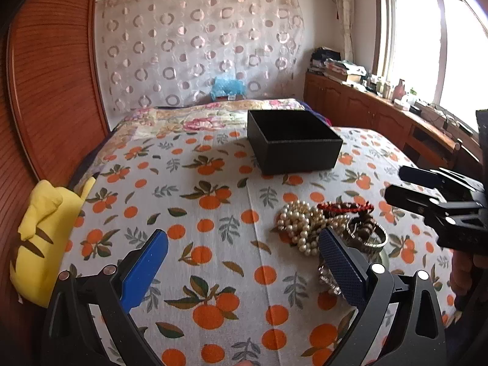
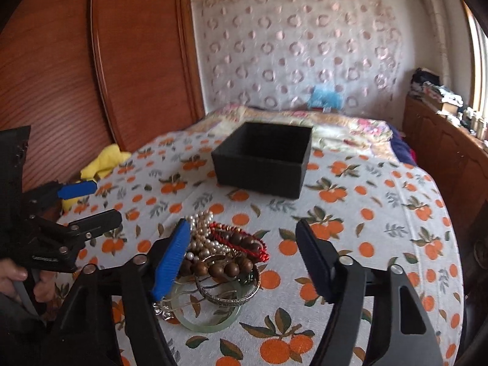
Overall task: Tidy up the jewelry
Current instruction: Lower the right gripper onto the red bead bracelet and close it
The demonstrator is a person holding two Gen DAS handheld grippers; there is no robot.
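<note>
Right in the middle of the bed sits a black box (image 1: 292, 141) with no lid, and as far as the pictures show, its inside is dark and bare. Nearer to the cameras, well apart from the box, lies a pile of jewelry (image 2: 222, 256) on the bed cover. It has a white pearl necklace (image 1: 297, 224), a red string bracelet (image 2: 244, 241), brown wooden beads (image 2: 225, 267), a silver bangle (image 2: 228, 294) and a pale green bangle (image 2: 207, 320), all heaped and touching. The left tongs (image 1: 244, 262) are wide open and hold nothing; one blue pad sits just beside the pearls. The right tongs (image 2: 244, 259) are wide open too, with the pile between their fingers, and they grip nothing. The bed cover (image 1: 213, 244) is white with oranges and green leaves. A yellow cloth (image 1: 45, 238) lies at the bed's left edge, by a big brown wooden board (image 1: 55, 76). A thin curtain with pink rings (image 1: 198, 45) hangs at the back. Wooden cabinets (image 1: 366, 109) with many small things stand under a bright window (image 1: 427, 39).
</note>
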